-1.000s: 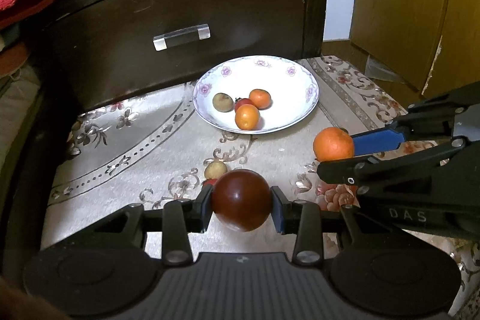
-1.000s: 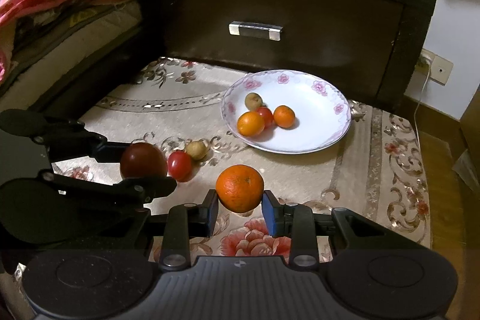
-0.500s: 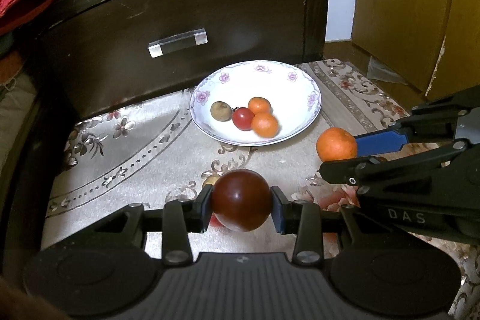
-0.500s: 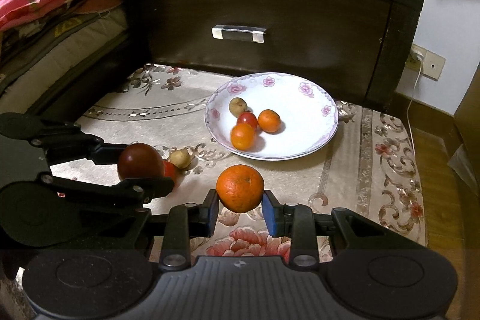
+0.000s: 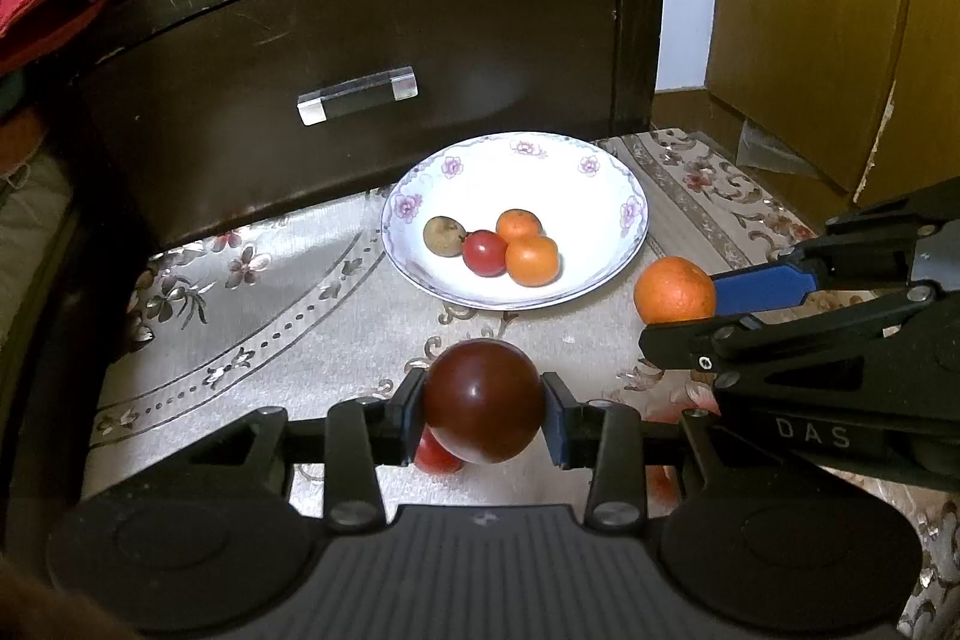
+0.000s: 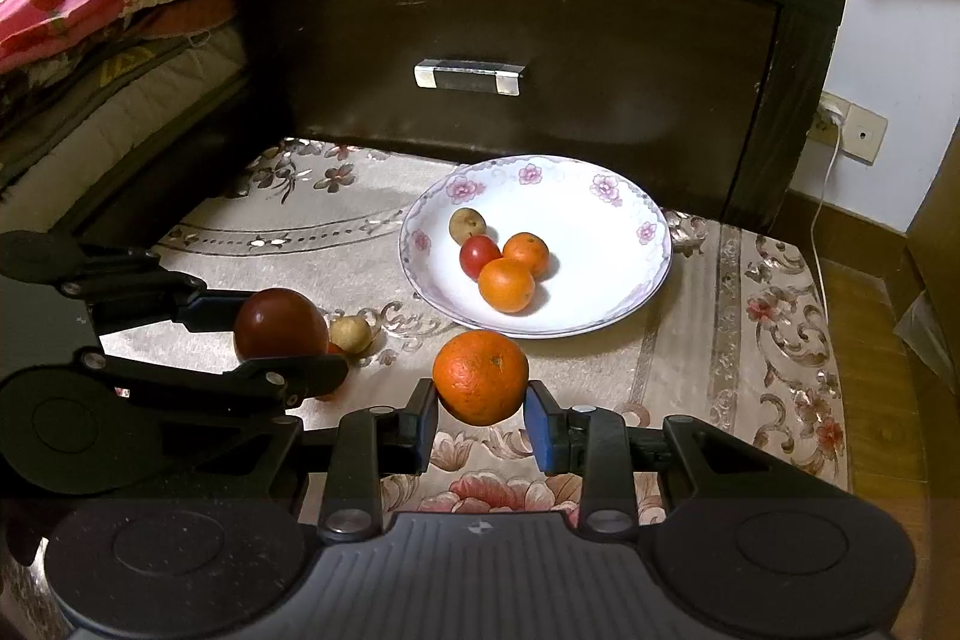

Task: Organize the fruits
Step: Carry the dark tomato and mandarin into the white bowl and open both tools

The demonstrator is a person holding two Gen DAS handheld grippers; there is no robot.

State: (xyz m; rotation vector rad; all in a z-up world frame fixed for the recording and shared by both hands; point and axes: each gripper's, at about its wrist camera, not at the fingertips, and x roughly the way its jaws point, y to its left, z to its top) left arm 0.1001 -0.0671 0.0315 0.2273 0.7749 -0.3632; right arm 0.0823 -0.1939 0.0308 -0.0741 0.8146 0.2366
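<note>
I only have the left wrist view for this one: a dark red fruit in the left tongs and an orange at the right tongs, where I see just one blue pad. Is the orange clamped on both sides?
Observer: Yes. The right wrist view shows both blue pads of the right tongs pressing the orange.
Operator: Is anything hidden behind my dark fruit?
Observer: A small tan fruit lies on the cloth just beyond the dark red fruit, outside the plate.
Operator: What is on the wall to the right?
Observer: A wall socket with a white cable hanging down.
</note>
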